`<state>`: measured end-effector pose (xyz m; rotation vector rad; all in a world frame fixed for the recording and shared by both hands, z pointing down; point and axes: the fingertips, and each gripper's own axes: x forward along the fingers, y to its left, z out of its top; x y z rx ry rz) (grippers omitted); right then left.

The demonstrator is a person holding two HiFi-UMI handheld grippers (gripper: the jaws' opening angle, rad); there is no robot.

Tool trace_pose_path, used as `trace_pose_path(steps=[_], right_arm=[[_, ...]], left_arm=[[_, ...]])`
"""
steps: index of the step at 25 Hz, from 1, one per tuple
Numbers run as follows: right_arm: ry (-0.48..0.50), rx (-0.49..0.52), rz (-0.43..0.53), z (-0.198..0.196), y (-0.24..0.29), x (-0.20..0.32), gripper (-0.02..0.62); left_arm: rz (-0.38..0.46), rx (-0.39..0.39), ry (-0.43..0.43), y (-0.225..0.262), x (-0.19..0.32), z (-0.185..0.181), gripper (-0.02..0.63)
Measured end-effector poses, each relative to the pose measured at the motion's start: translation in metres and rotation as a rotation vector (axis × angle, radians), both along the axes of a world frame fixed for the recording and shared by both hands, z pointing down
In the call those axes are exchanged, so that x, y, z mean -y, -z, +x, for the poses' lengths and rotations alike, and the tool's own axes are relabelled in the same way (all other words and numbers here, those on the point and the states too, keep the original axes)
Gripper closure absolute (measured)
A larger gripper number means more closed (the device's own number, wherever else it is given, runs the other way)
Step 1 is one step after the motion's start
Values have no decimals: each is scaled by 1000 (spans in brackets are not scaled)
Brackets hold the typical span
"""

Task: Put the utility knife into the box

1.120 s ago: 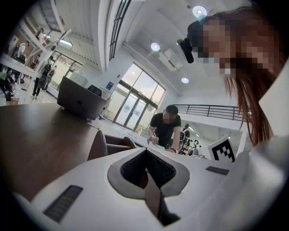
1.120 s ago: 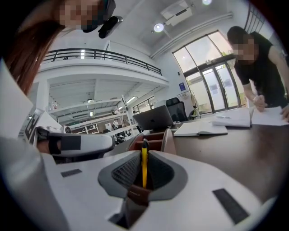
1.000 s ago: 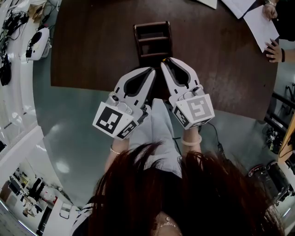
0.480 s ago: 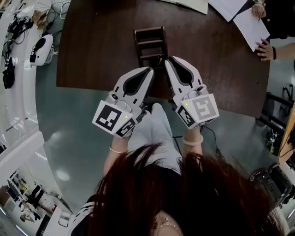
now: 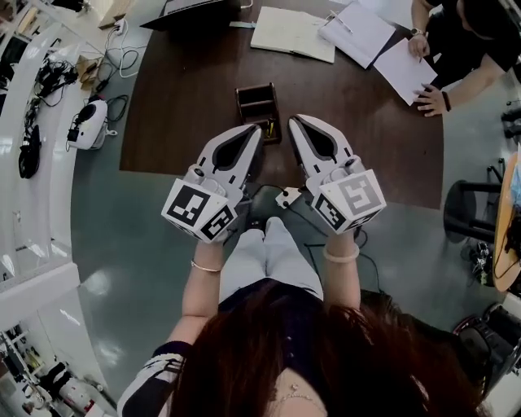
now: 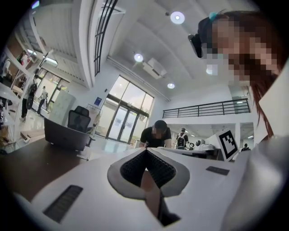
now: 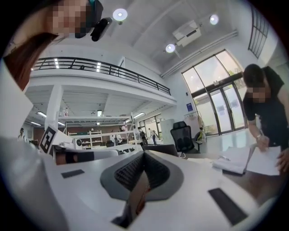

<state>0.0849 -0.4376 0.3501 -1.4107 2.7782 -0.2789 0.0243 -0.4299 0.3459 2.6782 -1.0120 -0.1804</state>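
Observation:
A dark wooden box (image 5: 258, 104) with open compartments stands on the brown table (image 5: 179, 98), near its front edge. At the box's near right corner lies a small yellowish thing (image 5: 269, 128), too small to tell whether it is the utility knife. My left gripper (image 5: 254, 131) hovers just short of the box, shut and empty. My right gripper (image 5: 294, 122) is beside it, also shut with nothing in it. In the left gripper view the left gripper (image 6: 145, 151) points up across the room with its jaws together. The right gripper (image 7: 143, 153) does the same in the right gripper view.
A notebook (image 5: 293, 33) and loose papers (image 5: 365, 29) lie at the table's far side, where a person (image 5: 456, 37) writes. A laptop (image 5: 195, 10) is at the far edge. A white device (image 5: 88, 125) sits at the left, a stool (image 5: 464, 208) at the right, a white plug (image 5: 286, 196) on the floor.
The head view has pulled back, so the table and box look smaller and farther, and more of the far side shows. Both grippers stay shut, side by side, short of the box.

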Motion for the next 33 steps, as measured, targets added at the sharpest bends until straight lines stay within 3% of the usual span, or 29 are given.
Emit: trace_pose_path(steps=[9,33], right_arm=[[9,-44,142,0,69,-35,580],[-31,-31,141,10,83,-82,580]], left_arm=[[110,-6,16,58,-27,-3,605],[118,-33,0,68,-70,1,604]])
